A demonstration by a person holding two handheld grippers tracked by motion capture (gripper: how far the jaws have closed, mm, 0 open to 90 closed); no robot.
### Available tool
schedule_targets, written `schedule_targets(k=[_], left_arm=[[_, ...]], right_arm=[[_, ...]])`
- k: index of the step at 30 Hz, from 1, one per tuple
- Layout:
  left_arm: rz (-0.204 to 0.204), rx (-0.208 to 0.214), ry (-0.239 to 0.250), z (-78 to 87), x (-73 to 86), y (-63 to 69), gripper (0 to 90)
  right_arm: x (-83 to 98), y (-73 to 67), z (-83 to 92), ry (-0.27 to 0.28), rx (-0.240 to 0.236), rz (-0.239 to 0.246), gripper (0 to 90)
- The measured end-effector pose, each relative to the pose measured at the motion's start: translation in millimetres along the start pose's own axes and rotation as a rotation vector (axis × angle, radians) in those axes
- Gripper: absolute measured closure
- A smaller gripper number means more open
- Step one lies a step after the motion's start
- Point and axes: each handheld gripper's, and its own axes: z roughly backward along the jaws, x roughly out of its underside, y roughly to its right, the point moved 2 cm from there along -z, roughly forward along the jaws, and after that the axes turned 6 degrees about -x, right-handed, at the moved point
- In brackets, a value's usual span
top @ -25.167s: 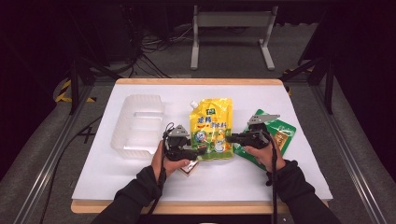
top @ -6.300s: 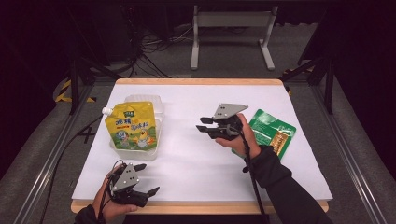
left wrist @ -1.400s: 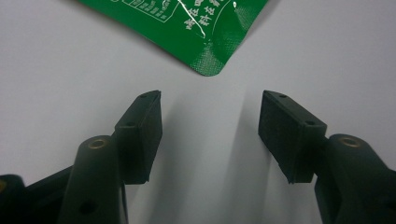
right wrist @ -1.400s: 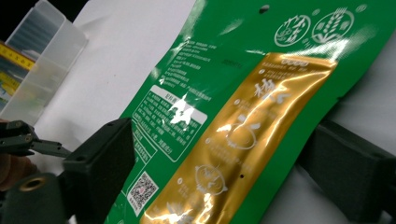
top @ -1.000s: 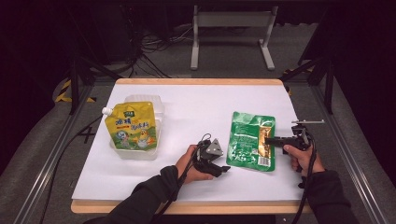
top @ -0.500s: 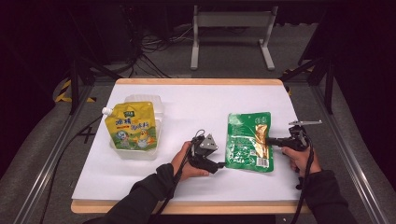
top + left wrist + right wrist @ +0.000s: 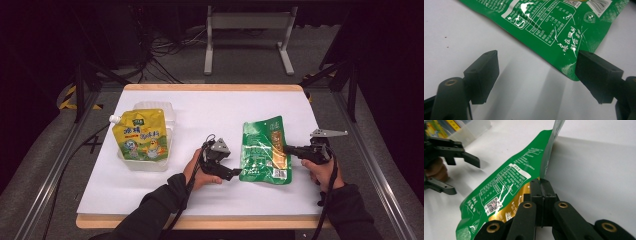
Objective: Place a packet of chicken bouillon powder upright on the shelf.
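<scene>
A green pouch (image 7: 262, 150) lies on the white table top, right of centre. My right gripper (image 7: 286, 148) is shut on its right edge. In the right gripper view the closed jaws (image 7: 543, 182) pinch that edge of the green pouch (image 7: 506, 182), and the far part of the edge stands up off the table. My left gripper (image 7: 234, 162) sits at the pouch's lower left corner, pointing at it. Its jaws (image 7: 536, 62) have just been opening and stand wide over bare table. The corner of the green pouch (image 7: 544, 22) lies just past the tips, beside the right jaw.
A yellow spouted pouch (image 7: 140, 135) rests on a clear plastic container (image 7: 150, 164) at the table's left. The white sheet (image 7: 210, 110) covers the table, with a wooden edge in front. Stand legs and cables lie on the floor behind.
My right gripper's jaws have closed on the green pouch's right edge. The left jaws have spread wider. The pouch has shifted slightly to the left.
</scene>
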Motion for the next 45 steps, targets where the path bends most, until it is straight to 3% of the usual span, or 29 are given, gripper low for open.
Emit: schedule_targets(k=[5,9,19,29,33,36,37,42,45], left_arm=[[0.024,0.009,-0.003,-1.5,0.0,-1.4,20.0],[0.026,0.013,0.002,-2.4,-0.8,-2.8,19.0],[0.035,0.024,0.014,-6.5,-6.5,-1.2,19.3],[0.018,0.029,0.092,1.3,-16.7,-2.5,20.5],[0.025,0.029,0.115,3.5,-19.0,-2.7,21.7],[0.044,0.054,0.13,5.1,-20.5,-5.1,23.6],[0.057,0.052,0.154,7.1,-23.3,-6.9,24.2],[0.063,0.082,0.192,9.7,-31.7,-8.0,29.6],[0.034,0.086,0.208,12.9,-35.4,-5.7,38.7]], right_arm=[[-2.8,-7.2,2.7,0.037,-0.022,0.047,90.0],[-6.6,-15.6,8.8,0.095,-0.058,0.111,90.0],[-11.3,-30.4,17.6,0.155,-0.099,0.212,90.0],[-16.1,-48.7,24.7,0.203,-0.131,0.307,90.0],[-18.3,-56.3,26.2,0.227,-0.155,0.339,90.0],[-20.3,-62.5,27.1,0.238,-0.172,0.369,90.0],[-20.5,-64.5,27.4,0.243,-0.182,0.378,90.0],[-21.1,-67.1,27.6,0.25,-0.196,0.395,90.0],[-21.1,-67.8,28.1,0.244,-0.196,0.406,90.0]])
